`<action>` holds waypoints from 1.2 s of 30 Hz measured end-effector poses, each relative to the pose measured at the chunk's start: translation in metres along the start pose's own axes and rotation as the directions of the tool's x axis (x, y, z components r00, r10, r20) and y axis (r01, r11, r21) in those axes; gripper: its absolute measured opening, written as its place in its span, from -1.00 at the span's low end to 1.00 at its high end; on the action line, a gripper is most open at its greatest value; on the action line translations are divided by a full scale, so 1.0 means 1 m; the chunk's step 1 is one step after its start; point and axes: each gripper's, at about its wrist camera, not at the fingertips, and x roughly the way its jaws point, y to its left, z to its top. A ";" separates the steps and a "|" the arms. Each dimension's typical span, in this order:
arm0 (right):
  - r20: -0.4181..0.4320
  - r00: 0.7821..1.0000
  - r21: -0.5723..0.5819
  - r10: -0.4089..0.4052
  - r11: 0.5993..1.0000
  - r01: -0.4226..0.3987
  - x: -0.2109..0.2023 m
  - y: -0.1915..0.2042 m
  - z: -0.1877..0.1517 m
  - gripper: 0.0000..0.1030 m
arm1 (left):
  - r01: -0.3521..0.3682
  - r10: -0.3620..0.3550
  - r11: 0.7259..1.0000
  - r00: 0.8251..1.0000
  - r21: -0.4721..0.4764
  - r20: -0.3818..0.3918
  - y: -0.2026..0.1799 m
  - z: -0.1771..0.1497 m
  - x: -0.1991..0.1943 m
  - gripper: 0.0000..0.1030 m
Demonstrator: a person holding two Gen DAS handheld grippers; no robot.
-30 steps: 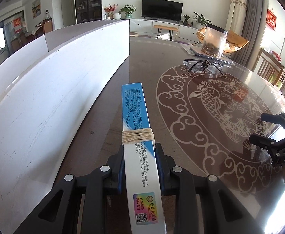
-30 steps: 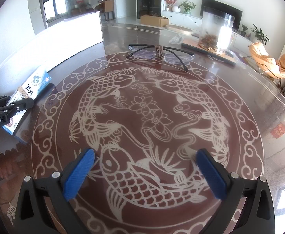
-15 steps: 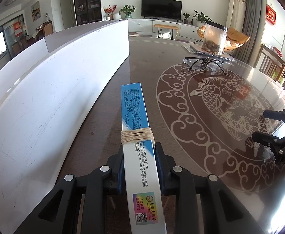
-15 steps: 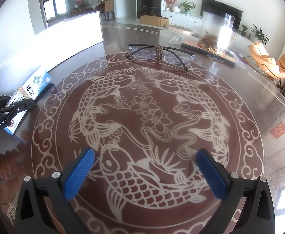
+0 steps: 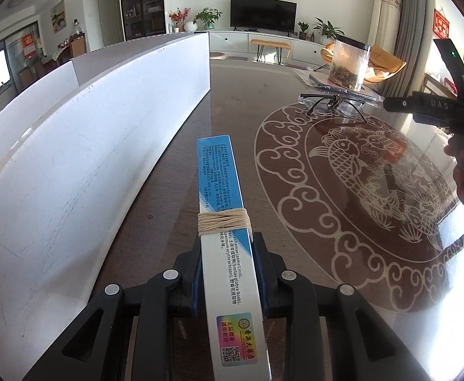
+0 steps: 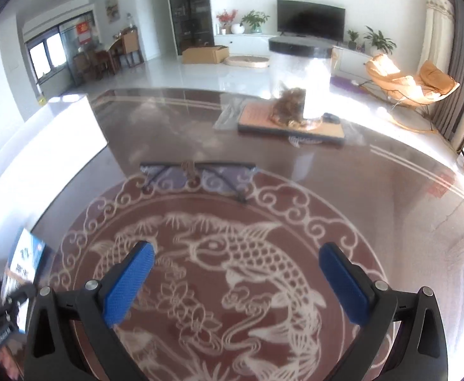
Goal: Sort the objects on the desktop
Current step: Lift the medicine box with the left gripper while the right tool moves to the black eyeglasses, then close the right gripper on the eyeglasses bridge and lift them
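Note:
My left gripper (image 5: 227,273) is shut on a long blue-and-white box (image 5: 224,222) bound with tan twine, held on edge over the brown table beside a white board. That box (image 6: 25,255) also shows at the lower left of the right wrist view. My right gripper (image 6: 236,273) stands open above the fish-pattern inlay with nothing between its blue pads (image 6: 128,281). A pair of black-framed glasses (image 6: 197,174) lies on the table ahead of it, also visible as glasses (image 5: 335,103) in the left wrist view. The right gripper's body and the hand holding it appear at the right edge there.
A long white board (image 5: 89,146) stands upright along the table's left side. A clear jar with a black lid (image 6: 300,85) sits on a flat wooden board (image 6: 290,125) at the far side. The round fish inlay (image 5: 375,184) fills the table's middle.
My right gripper has risen and moved forward toward the glasses and jar, rolling somewhat; its view is blurred. The left gripper and its box have kept still.

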 end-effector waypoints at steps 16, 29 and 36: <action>-0.294 0.894 0.006 0.339 0.935 -0.353 0.074 0.059 0.020 0.84 | 0.026 -0.026 0.999 1.000 -0.022 0.003 0.004 0.000 -0.001 -0.50; -0.177 0.924 -0.125 0.339 0.923 -0.363 0.066 0.100 0.049 0.94 | 0.012 -0.012 1.000 1.000 -0.010 0.001 0.004 -0.001 -0.002 -0.50; -0.430 0.851 -0.395 0.300 0.786 -0.476 0.073 0.138 0.010 0.92 | 0.005 -0.005 1.000 1.000 -0.005 0.001 0.002 -0.001 -0.003 -0.49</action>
